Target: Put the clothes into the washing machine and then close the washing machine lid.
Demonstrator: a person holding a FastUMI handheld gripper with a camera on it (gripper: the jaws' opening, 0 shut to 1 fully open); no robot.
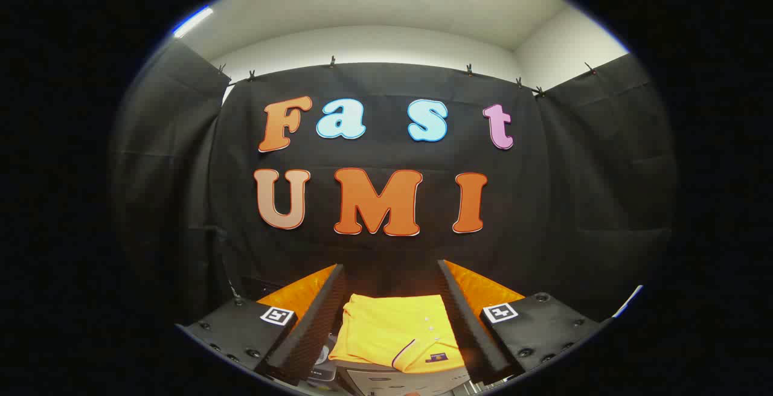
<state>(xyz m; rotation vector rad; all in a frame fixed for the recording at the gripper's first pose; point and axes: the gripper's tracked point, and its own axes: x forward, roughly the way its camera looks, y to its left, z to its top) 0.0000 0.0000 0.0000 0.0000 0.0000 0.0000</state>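
Gripper view: gripper aimed level at the booth wall, jaws spread wide, released, nothing pressed between them. Folded yellow shirt sits in the gap between the two fingers, slightly ahead of and below them; neither finger looks to be touching the cloth, though the fisheye makes contact hard to rule out. Shirt is a neat flat fold, collar and button placket up, small dark label near its front edge. It rests on a grey appliance top, probably the washing machine, but too little shows to be sure, and I can't tell lid state from here. My read: the jaws are straddling the shirt to line up a pinch on the fold, so the pickup step is not yet done. Flat fold means the jaws must drop lower to catch the cloth
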